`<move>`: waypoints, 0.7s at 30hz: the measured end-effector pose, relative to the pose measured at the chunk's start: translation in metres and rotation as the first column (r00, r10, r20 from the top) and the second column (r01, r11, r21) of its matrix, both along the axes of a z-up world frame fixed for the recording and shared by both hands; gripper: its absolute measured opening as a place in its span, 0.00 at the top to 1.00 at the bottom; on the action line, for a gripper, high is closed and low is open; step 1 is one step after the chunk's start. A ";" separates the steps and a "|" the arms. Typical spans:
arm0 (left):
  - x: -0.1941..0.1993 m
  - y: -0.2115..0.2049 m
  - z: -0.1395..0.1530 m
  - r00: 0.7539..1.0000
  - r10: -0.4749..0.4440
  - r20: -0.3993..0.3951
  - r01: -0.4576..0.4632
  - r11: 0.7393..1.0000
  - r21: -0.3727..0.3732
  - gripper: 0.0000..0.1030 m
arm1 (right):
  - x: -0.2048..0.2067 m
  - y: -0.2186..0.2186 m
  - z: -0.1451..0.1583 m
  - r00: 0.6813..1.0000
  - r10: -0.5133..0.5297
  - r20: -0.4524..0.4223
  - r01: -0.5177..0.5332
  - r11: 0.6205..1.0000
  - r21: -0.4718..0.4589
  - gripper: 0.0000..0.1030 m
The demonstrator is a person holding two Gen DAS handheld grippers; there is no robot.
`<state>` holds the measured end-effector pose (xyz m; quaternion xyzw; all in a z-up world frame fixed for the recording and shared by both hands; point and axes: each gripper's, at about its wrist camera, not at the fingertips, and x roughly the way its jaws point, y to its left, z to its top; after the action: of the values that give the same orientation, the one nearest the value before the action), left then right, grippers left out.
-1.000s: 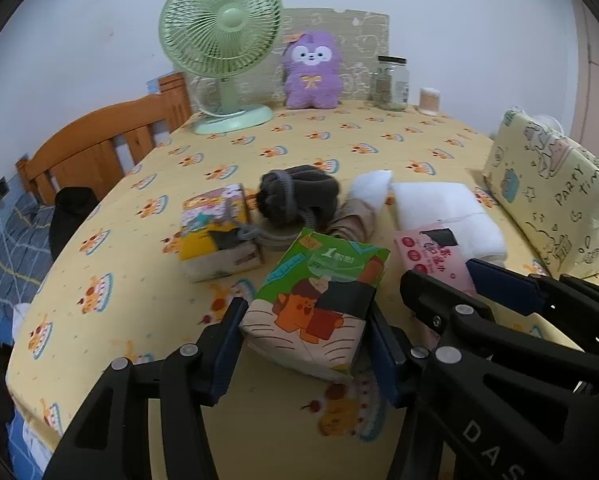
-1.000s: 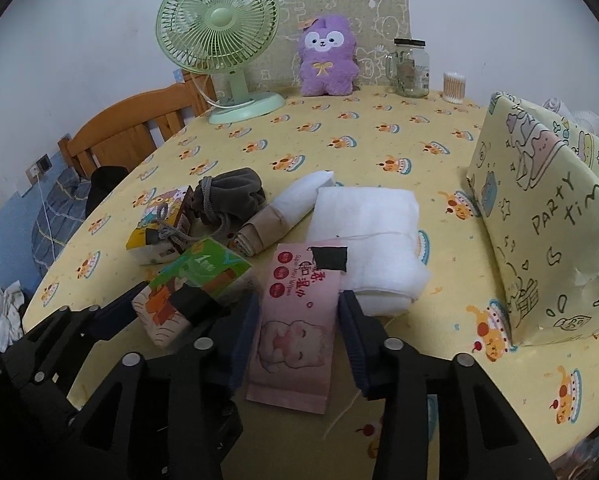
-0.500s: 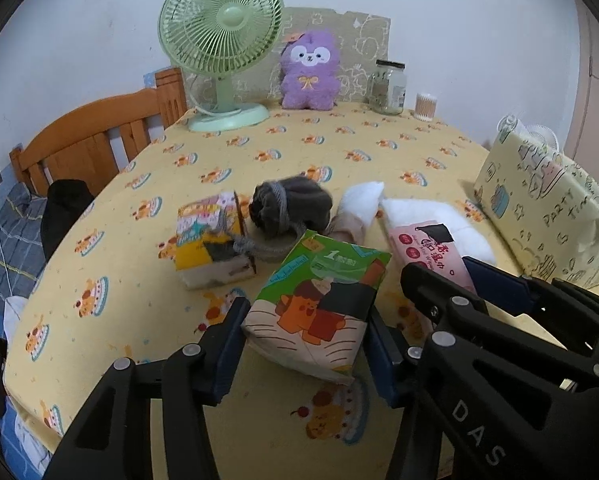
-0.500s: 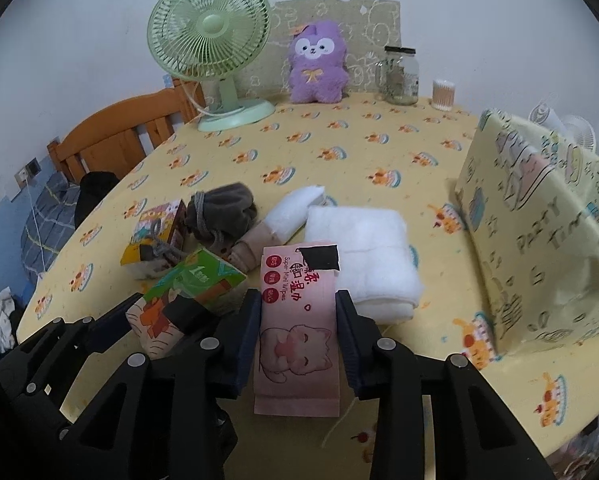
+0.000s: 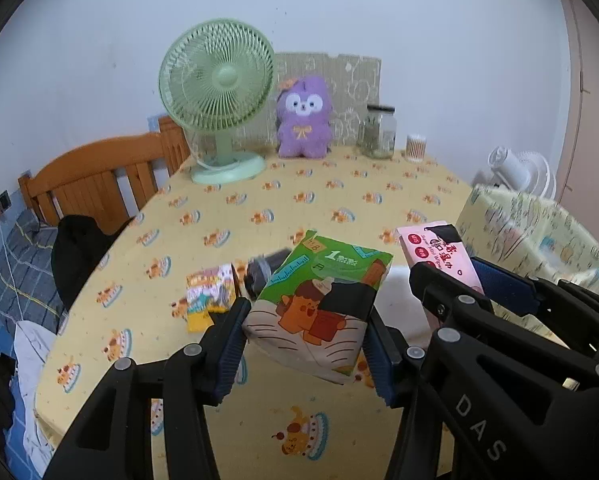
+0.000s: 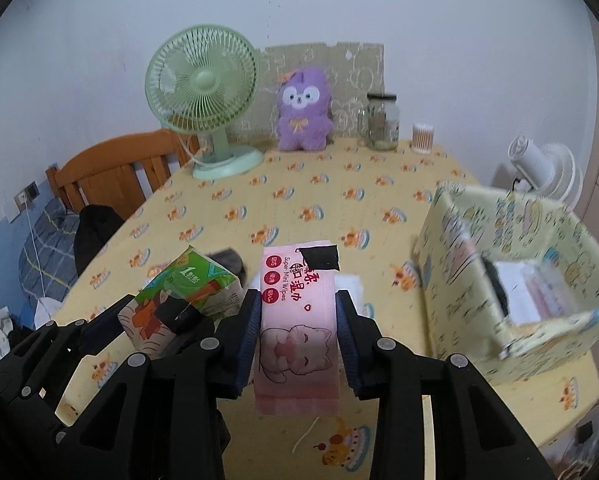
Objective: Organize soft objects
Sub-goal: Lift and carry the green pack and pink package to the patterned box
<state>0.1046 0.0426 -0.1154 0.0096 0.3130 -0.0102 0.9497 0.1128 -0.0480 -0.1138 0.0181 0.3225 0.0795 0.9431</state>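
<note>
The green tissue pack [image 5: 323, 304] hides most of the dark pouch [image 5: 265, 272] and the white towel [image 5: 395, 304] near the table's front edge. The storage box [image 6: 515, 272] is motion-blurred, its contents unclear.

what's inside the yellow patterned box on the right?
In the right wrist view, the yellow patterned open-top box holds something white with a dark item beside it. Its walls hide the rest, and blur prevents identification.

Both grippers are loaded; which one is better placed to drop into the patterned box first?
Right. The right gripper, holding the pink wipes pack, sits beside the open patterned box; the left gripper is farther away.
</note>
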 end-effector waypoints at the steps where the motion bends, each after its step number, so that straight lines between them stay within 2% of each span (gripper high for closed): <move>1: -0.001 -0.001 0.005 1.000 0.001 0.011 -0.001 1.000 -0.001 0.46 | -0.001 -0.001 0.004 1.000 0.001 0.008 -0.001 1.000 -0.001 0.62; 21: -0.019 -0.016 0.082 0.988 0.000 0.154 -0.001 1.000 0.008 0.46 | -0.024 -0.019 0.086 0.988 -0.004 0.156 0.003 1.000 0.007 0.62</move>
<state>0.0852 0.0261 -0.0338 0.0141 0.2386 -0.0081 0.9710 0.0889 -0.0666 -0.0282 0.0156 0.2474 0.0804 0.9654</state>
